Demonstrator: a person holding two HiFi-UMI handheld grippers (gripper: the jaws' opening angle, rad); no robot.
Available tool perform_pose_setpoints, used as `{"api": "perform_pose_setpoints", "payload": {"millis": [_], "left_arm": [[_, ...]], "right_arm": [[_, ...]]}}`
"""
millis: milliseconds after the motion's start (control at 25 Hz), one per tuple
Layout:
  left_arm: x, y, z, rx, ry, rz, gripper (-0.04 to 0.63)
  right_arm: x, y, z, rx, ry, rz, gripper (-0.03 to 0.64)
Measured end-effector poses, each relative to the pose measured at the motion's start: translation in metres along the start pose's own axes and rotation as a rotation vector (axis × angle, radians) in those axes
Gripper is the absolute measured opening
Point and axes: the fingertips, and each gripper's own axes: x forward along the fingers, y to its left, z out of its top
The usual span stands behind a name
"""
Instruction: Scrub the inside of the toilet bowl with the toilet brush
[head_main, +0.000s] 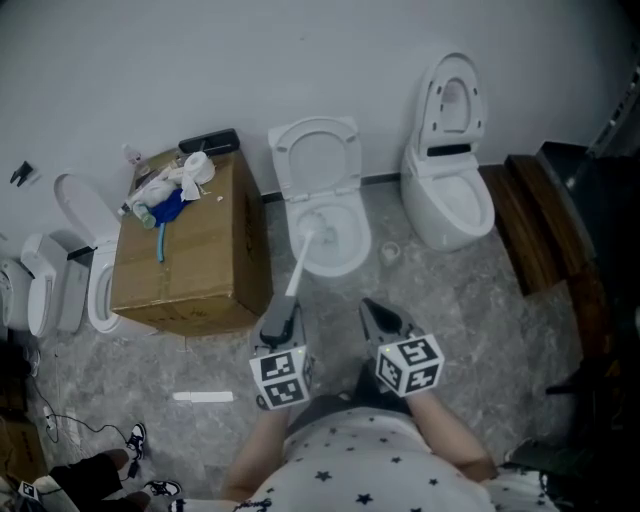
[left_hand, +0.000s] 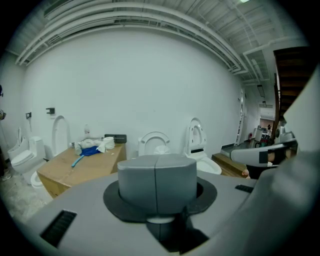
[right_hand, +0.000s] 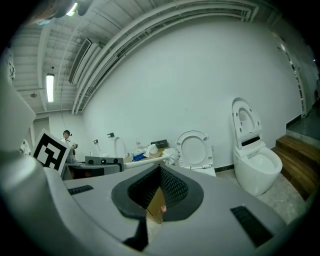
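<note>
Left tool around toilet brush inside toilet bowl.

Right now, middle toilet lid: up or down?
Up. The lid stands raised against the wall, leaving the bowl open; the toilet brush in the left gripper reaches over it.

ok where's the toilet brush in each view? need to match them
Head view: toilet brush at centre, handle running from the left hand-held gripper up into the middle toilet's bowl.
Left gripper view: only its white head shows, just above the shut jaws.
Right gripper view: left of centre, lying across, head to the right.
Shared landmark: the middle toilet's raised lid.
</note>
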Motion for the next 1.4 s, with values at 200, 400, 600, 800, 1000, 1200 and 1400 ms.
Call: {"api": "perform_pose_setpoints", "payload": {"millis": [200,400,600,800,1000,1200,1400], "left_arm": [[0.022,0.001,-0.001,0.003,0.011,0.010,0.155],[0.062,0.000,0.012,0.014,0.002,0.020,0.155],[0.102,-0.004,0.030,0.037,0.014,0.034,0.155],[0.138,-0.009,0.045,0.039,0.037,0.055,0.155],[0.171,-0.013,0.056,0.018,0.057,0.079,0.155],[0.201,-0.019,0.059,-0.005,0.080,0.096,0.155],[0.228,-0.023,0.057,-0.038,0.111,0.116,0.155]], "right_arm": [[0.023,-0.012,0.004,-0.006,0.005,0.023,0.006],[0.061,-0.036,0.024,-0.024,0.004,0.052,0.005],[0.096,-0.067,0.055,-0.034,0.007,0.063,0.006],[0.128,-0.094,0.081,-0.044,0.018,0.085,0.005],[0.155,-0.117,0.094,-0.072,0.044,0.112,0.006],[0.177,-0.143,0.103,-0.078,0.064,0.126,0.006],[0.197,-0.167,0.104,-0.089,0.092,0.140,0.006]]}}
